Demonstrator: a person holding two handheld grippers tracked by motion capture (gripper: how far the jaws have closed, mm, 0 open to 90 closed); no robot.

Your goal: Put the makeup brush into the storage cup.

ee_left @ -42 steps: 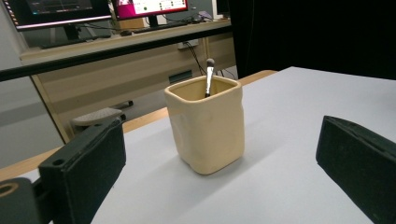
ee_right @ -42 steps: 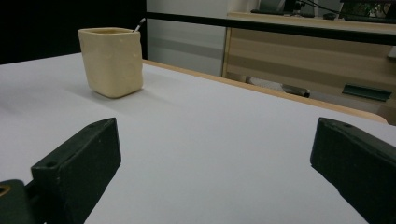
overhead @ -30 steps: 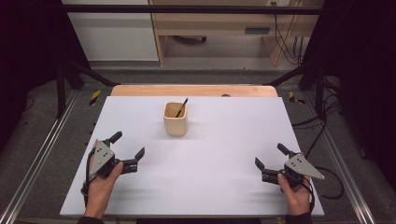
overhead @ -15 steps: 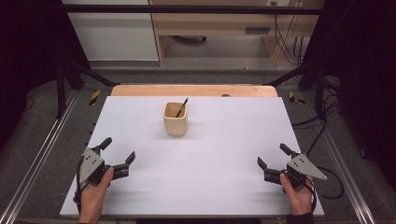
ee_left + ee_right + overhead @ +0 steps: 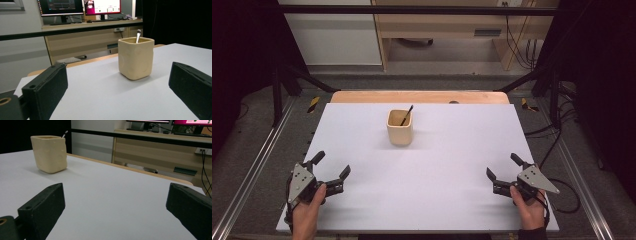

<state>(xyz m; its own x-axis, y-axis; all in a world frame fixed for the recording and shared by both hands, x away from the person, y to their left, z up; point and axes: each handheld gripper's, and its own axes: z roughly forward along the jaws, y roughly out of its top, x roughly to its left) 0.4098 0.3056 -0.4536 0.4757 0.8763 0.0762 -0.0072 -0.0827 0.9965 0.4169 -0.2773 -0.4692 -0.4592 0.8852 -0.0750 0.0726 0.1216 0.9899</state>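
At table centre, toward the far edge: cup (image 5: 400,127), cream, upright, spoon (image 5: 406,115) standing in it. I have drawn my left gripper (image 5: 332,171) back to the near-left corner, jaws wide, empty; right gripper (image 5: 502,166) near-right, wide, empty. Reads as work finished or paused. Table (image 5: 452,150): white sheet, bare. Room: dark, monitors (image 5: 80,6) beyond.
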